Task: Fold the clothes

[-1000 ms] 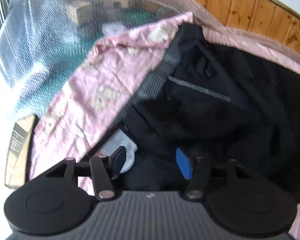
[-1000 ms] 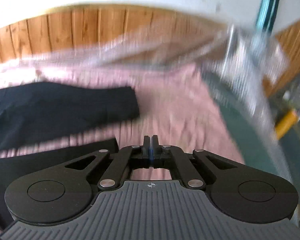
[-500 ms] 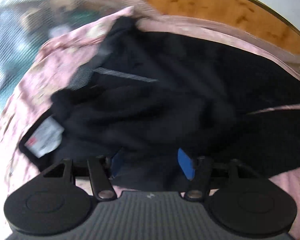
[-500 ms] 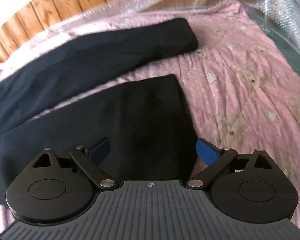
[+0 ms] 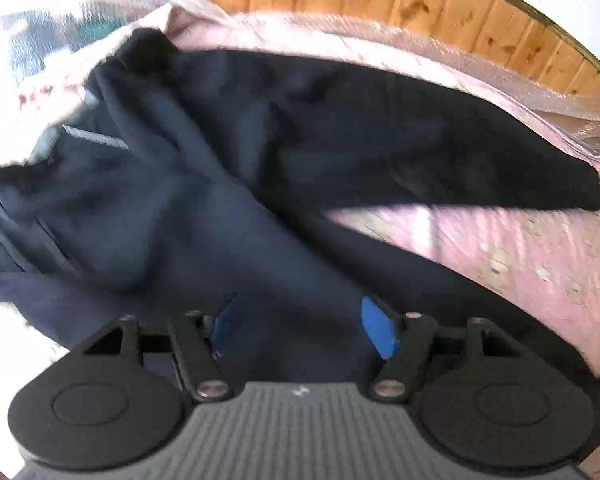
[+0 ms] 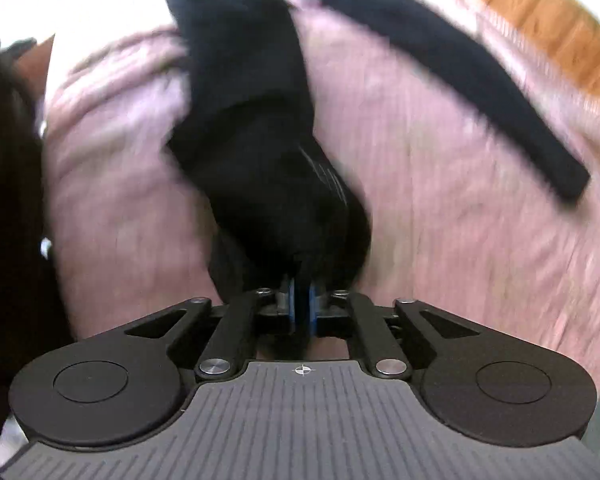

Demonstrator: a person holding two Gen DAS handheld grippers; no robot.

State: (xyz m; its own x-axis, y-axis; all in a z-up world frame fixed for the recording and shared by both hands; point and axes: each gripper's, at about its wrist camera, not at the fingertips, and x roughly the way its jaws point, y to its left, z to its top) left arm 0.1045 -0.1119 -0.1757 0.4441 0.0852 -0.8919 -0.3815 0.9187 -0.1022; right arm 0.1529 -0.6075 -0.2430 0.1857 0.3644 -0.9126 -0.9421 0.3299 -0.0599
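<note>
Right wrist: fingers (image 6: 302,306) clamped on black trousers (image 6: 256,128); left fingers (image 5: 300,328) apart above them.

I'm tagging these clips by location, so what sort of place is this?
Probably a bedroom at home: dark trousers lie on a pink printed bedsheet, with a wood-panelled wall behind.

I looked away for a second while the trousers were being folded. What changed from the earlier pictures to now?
The right gripper opened over one leg end, and its jaws have just been closing, now pinching it bunched. The left gripper slid from the waist along the dark trousers, its jaws opening slightly, holding nothing. The pink sheet stayed, trousers on it.
</note>
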